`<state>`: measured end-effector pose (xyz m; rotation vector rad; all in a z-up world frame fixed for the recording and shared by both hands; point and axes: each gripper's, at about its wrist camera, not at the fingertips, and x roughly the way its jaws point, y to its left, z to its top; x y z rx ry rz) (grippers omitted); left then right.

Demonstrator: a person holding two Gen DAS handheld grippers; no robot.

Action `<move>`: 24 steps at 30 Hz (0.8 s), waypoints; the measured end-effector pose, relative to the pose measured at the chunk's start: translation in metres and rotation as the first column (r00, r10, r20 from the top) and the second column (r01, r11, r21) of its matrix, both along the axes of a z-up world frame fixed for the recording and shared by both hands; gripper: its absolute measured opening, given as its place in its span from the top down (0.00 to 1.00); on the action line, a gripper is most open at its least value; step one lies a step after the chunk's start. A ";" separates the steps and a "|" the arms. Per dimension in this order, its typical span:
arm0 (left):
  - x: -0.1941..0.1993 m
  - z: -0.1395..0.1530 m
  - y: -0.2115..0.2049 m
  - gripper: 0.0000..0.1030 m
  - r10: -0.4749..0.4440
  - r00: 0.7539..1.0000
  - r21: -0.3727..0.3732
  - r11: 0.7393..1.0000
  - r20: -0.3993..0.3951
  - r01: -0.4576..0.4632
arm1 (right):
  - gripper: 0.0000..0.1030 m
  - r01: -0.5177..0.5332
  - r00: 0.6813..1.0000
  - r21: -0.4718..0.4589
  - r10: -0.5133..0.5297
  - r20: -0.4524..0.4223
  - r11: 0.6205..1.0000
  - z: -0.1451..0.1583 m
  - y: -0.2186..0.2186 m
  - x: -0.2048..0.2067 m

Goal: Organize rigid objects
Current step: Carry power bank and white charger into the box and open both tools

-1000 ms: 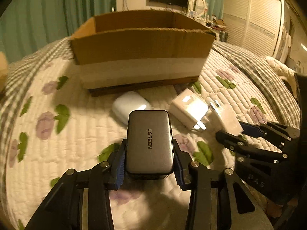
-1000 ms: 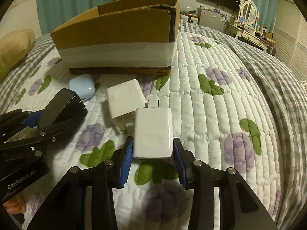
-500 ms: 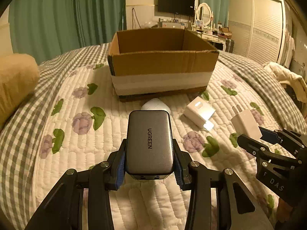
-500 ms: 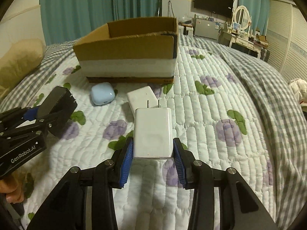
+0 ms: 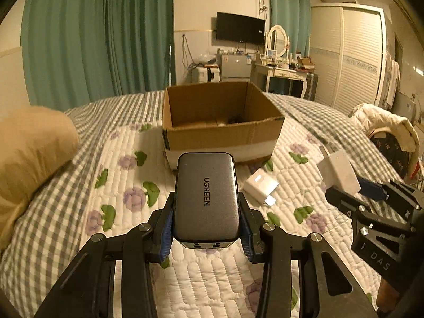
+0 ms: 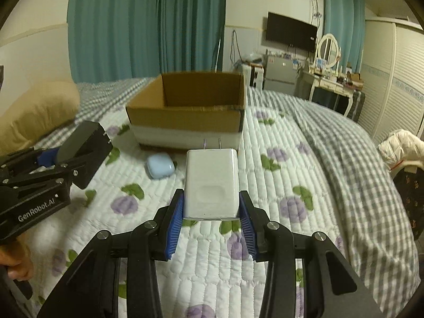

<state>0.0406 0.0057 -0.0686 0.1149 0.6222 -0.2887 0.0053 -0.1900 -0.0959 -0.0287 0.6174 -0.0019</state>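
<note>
Closest in, the left gripper (image 5: 206, 228) is clamped on a grey charger (image 5: 206, 196), blue pads pressed to both its long sides, the word UGREEN on top, held in the air above the quilt (image 5: 119, 185). The right gripper (image 6: 211, 221) is clamped just the same on a white charger (image 6: 211, 185), its two prongs pointing away toward the box. Both loads ride side by side over the bed.

Below them on the quilt, a second white plug (image 5: 261, 186) lies flat, near the front of the box. A pale blue earbud case (image 6: 160, 164) sits just beside the box's front wall.

Further out, the open cardboard box (image 5: 220, 132) stands on the bed with something small and dark inside; what it is, I can't tell. A tan pillow (image 5: 31, 148) lies off to the left. Beyond are green curtains (image 5: 92, 39) and a wall television (image 5: 239, 27).
</note>
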 end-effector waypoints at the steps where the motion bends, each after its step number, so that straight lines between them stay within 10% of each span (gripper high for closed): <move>1: -0.001 0.003 0.000 0.59 -0.002 1.000 0.002 1.000 0.007 0.002 | 0.61 -0.002 1.000 -0.002 0.003 0.023 1.000 0.010 0.001 -0.002; 24: 0.026 0.063 -0.004 0.59 0.035 0.986 -0.031 0.999 0.166 -0.030 | 0.61 -0.045 0.983 -0.002 0.045 0.178 0.999 0.080 -0.003 0.024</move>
